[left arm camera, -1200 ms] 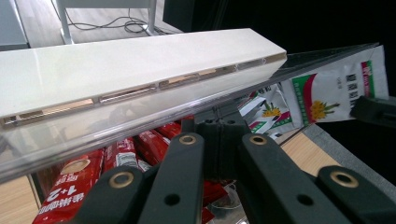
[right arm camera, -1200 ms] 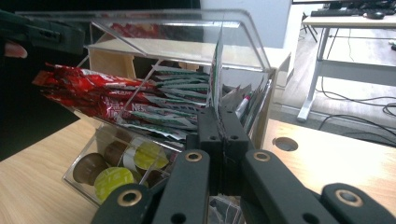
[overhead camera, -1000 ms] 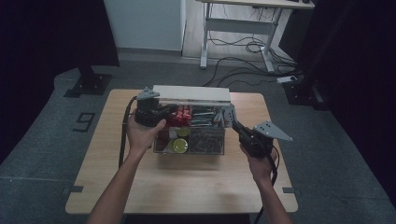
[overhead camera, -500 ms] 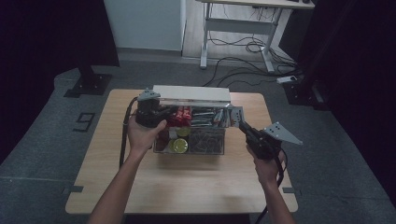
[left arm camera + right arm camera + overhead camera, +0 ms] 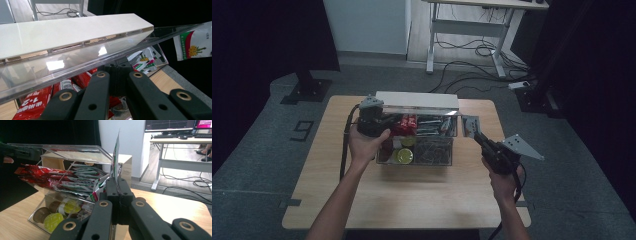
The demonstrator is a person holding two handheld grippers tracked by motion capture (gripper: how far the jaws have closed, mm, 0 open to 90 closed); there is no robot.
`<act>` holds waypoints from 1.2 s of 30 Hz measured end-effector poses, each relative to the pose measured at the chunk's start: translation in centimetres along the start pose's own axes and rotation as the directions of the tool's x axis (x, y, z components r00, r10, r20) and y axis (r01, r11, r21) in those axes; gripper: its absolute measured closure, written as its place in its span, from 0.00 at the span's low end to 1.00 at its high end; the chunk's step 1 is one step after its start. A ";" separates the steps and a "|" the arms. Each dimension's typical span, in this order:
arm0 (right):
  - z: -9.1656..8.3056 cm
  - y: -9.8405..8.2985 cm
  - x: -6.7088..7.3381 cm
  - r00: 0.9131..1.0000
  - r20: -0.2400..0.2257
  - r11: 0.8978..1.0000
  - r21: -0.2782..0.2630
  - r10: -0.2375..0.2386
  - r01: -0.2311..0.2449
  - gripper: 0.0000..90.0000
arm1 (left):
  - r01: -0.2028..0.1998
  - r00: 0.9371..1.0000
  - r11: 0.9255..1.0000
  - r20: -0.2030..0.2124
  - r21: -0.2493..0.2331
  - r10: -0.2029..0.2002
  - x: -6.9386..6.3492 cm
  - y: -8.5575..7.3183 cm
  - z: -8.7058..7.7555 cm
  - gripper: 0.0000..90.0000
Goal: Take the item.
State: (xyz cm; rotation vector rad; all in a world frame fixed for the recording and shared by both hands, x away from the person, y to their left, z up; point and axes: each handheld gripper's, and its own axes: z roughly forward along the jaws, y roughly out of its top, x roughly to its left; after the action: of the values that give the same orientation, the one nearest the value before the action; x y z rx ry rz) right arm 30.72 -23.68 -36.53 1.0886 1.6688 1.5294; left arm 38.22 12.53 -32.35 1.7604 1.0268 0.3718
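The right gripper's [image 5: 117, 195] 2 jaws were clenched on the bottom edge of a sachet [image 5: 115, 160], which stood upright and edge-on between the fingertips in the right gripper view. In the high view the right gripper [image 5: 476, 136] held that sachet [image 5: 470, 125] just off the right end of the clear box [image 5: 432, 159], apart from its wall. The left gripper's [image 5: 117, 72] jaws were pressed together around the front edge of the clear lid [image 5: 75, 62], holding it tilted up; the same sachet [image 5: 193, 45] showed beyond the lid's far end. In the high view the left gripper [image 5: 377, 122] sat at the box's left end. Under the lid lay red packets [image 5: 32, 100] and more green-and-white sachets [image 5: 142, 60], with round capsules [image 5: 60, 212] in the front compartment. The box stood near the far middle of the table [image 5: 412, 200].
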 end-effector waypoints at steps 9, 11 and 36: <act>-0.3 -0.7 -0.4 1.000 0.007 1.000 0.009 0.003 -0.003 0.99 | 0.000 1.000 1.000 0.001 0.001 0.000 0.0 -0.1 0.1 1.00; -0.2 -0.8 -0.5 1.000 0.008 1.000 0.012 0.005 -0.005 0.99 | 0.001 1.000 1.000 0.002 0.002 -0.001 0.0 -0.1 0.1 1.00; 0.3 -3.3 -1.5 0.999 0.026 0.998 0.050 0.043 -0.044 0.99 | 0.000 1.000 1.000 0.000 0.003 0.000 0.0 -0.1 0.1 1.00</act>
State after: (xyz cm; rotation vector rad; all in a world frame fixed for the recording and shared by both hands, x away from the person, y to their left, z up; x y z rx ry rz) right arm 31.15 -24.86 -40.00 1.1729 1.6854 1.5023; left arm 38.20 12.48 -32.42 1.7626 1.0284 0.3705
